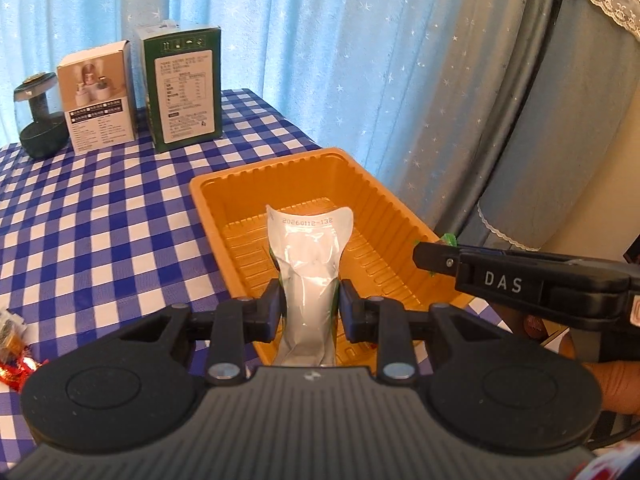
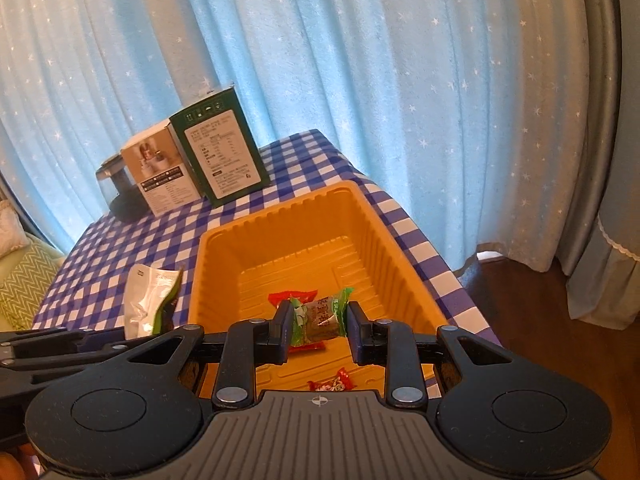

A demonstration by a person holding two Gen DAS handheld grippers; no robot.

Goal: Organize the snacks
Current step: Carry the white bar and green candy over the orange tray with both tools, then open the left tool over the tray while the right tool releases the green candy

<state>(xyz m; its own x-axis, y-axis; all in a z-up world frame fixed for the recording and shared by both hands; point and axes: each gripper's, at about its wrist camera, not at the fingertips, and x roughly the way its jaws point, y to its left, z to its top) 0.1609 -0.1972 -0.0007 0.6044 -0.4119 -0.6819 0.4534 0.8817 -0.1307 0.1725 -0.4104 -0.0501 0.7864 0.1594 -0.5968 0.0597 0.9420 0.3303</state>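
Currently mid-deposit: both grippers carry snacks at the orange tray (image 2: pixel 384 240), which sits at the table's (image 1: pixel 100 208) right edge on the checked cloth. Two boxes (image 1: pixel 180 88) and a dark jar (image 1: pixel 38 120) stand at 10 o'clock in the left view, well apart from the tray, not part of this step. Left gripper (image 1: pixel 310 304) is clamped on a silver pouch (image 1: pixel 310 256), upright, over the tray's near end; in the right view it appears beside the tray's left wall, so I can't tell exactly. Right gripper (image 2: pixel 318 326) has its jaws closed on a green candy (image 2: pixel 320 312), held above the tray floor near the front. Already inside: a red packet (image 2: pixel 292 296) just behind the candy and a small red sweet (image 2: pixel 332 385) at 6 o'clock. More wrapped sweets (image 1: pixel 14 354) lie loose on the cloth at 8 o'clock in the left view. Next, probably: lower the candy, release clear of the red packet, then bring the pouch fully inside the rim and lay it flat; it's tall and may tip out.
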